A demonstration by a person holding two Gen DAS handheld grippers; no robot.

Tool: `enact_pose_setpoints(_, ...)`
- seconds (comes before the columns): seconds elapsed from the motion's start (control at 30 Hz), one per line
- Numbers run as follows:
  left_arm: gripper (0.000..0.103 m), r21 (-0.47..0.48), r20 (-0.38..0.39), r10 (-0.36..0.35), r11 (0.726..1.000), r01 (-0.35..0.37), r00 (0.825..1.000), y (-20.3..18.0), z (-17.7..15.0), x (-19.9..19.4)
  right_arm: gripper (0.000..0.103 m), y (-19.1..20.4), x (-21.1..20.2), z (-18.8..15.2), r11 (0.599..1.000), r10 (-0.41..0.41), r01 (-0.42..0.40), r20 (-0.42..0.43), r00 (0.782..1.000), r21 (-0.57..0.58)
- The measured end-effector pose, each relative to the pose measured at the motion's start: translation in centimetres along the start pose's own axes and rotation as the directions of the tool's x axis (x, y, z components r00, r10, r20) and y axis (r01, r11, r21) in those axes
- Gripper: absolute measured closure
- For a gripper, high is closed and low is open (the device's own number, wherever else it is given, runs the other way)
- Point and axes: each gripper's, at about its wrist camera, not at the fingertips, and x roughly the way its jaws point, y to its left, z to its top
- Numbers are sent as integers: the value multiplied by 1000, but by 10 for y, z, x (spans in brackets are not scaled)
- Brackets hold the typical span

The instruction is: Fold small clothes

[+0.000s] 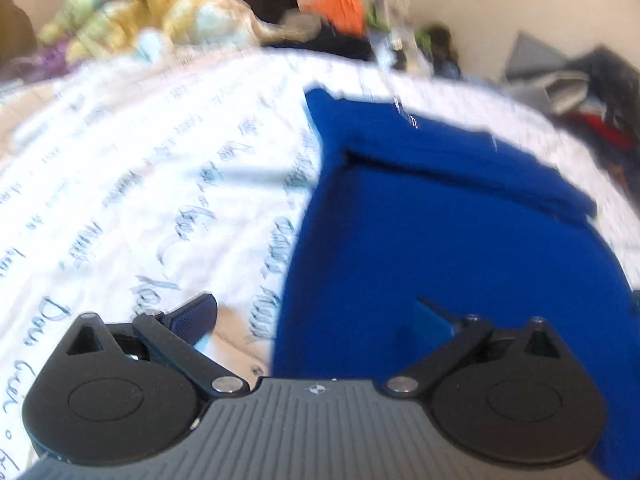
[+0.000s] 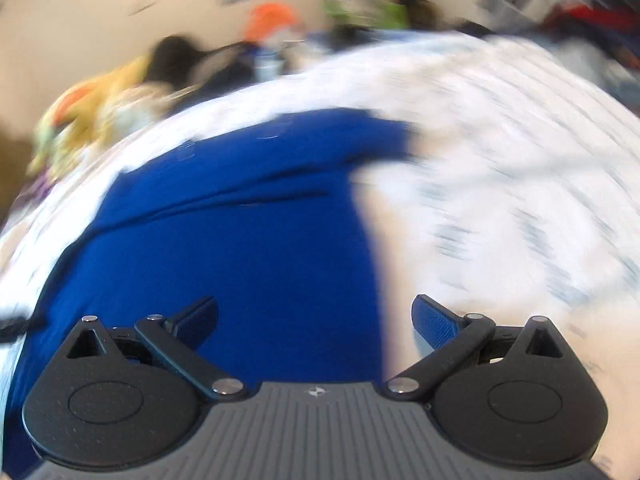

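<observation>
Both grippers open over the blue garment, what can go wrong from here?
1. The blue garment already has a folded flap; a careless grab may undo it.
2. The left gripper straddles the garment's edge and could pinch the printed sheet too.
3. The right gripper likewise; both views are blurred.

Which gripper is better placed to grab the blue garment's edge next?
Roughly even. Left gripper straddles the blue garment's left edge; right gripper straddles its right edge. Both open and empty.

Far clutter [image 1: 168,12] (bedsheet [image 1: 140,168] open)
</observation>
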Motion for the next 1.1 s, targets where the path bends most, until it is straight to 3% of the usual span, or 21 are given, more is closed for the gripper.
enact_pose_setpoints(0.03, 19, 8, 4, 3, 1000, -3, 1000, -4, 2, -1, 22, 1, 0, 1, 999, 10, -10, 7, 1000, -33)
enact_pose_setpoints(0.07, 49, 12, 9, -18, 1000, 18, 1000, -8, 4, -3, 27, 4, 2, 3, 998, 9, -9, -3, 1000, -55)
enact_pose_setpoints(0.13, 95, 16, -8, -45, 999, 46, 999, -14, 9, 0, 92, 12, 6, 5, 995, 23, -27, -48, 999, -91)
enact_pose_setpoints(0.23, 93, 25, -5, -31, 999, 31, 1000, -9, 10, 1, 97, 9, -1, 2, 991, 21, -31, -75, 997, -133)
enact_pose_setpoints(0.33, 87, 23, -8, -43, 999, 43, 999, 5, 8, -7, 100, -15, -15, -4, 997, -30, 27, -46, 998, -77)
enact_pose_setpoints(0.4, 80, -12, -32, -66, 998, 66, 997, 12, 2, -15, 100, -27, -27, -14, 1000, -17, 17, -36, 999, 3)
enact_pose_setpoints(0.43, 59, -43, -42, -92, 995, 90, 995, 18, -5, -21, 98, -31, -31, -19, 999, 20, -18, -58, 998, 45)
enact_pose_setpoints(0.47, 29, -82, -57, -141, 987, 136, 988, 24, -10, -29, 97, -35, -35, -22, 993, 70, -62, -83, 994, 99)
enact_pose_setpoints(0.5, 15, -134, -69, -189, 975, 179, 979, 29, -16, -37, 91, -41, -40, -27, 980, 139, -120, -114, 984, 160)
enact_pose_setpoints(0.53, 4, -195, -74, -235, 957, 217, 969, 33, -23, -42, 77, -48, -46, -32, 960, 209, -177, -133, 969, 218)
enact_pose_setpoints(0.6, 6, -279, -66, -308, 919, 278, 949, 42, -38, -54, 56, -60, -53, -47, 904, 344, -287, -139, 929, 315)
enact_pose_setpoints(0.63, 9, -294, -65, -316, 913, 284, 947, 44, -42, -58, 51, -62, -55, -53, 879, 393, -324, -146, 908, 351)
enact_pose_setpoints(0.7, 22, -315, -59, -316, 906, 283, 947, 44, -46, -60, 51, -64, -57, -62, 846, 441, -355, -148, 885, 398)
enact_pose_setpoints(0.73, 37, -301, -57, -295, 916, 266, 954, 42, -45, -60, 52, -63, -56, -64, 842, 454, -367, -152, 878, 396)
enact_pose_setpoints(0.77, 72, -274, -65, -264, 932, 238, 962, 39, -43, -57, 53, -59, -56, -64, 851, 452, -372, -157, 878, 371)
enact_pose_setpoints(0.8, 96, -249, -91, -227, 948, 199, 970, 37, -41, -52, 71, -55, -55, -61, 869, 428, -353, -169, 888, 346)
enact_pose_setpoints(0.83, 96, -249, -94, -215, 950, 186, 972, 39, -40, -49, 100, -52, -52, -58, 895, 385, -312, -202, 900, 319)
enact_pose_setpoints(0.97, 95, -217, -105, -190, 962, 164, 976, 47, -37, -52, 101, -61, -62, -54, 932, 304, -258, -163, 939, 255)
enact_pose_setpoints(1.07, 95, -242, -121, -232, 950, 198, 965, 52, -46, -61, 99, -74, -63, -63, 910, 318, -259, -146, 937, 325)
enact_pose_setpoints(1.1, 90, -270, -128, -258, 938, 217, 957, 54, -49, -64, 99, -74, -64, -67, 900, 336, -268, -155, 929, 345)
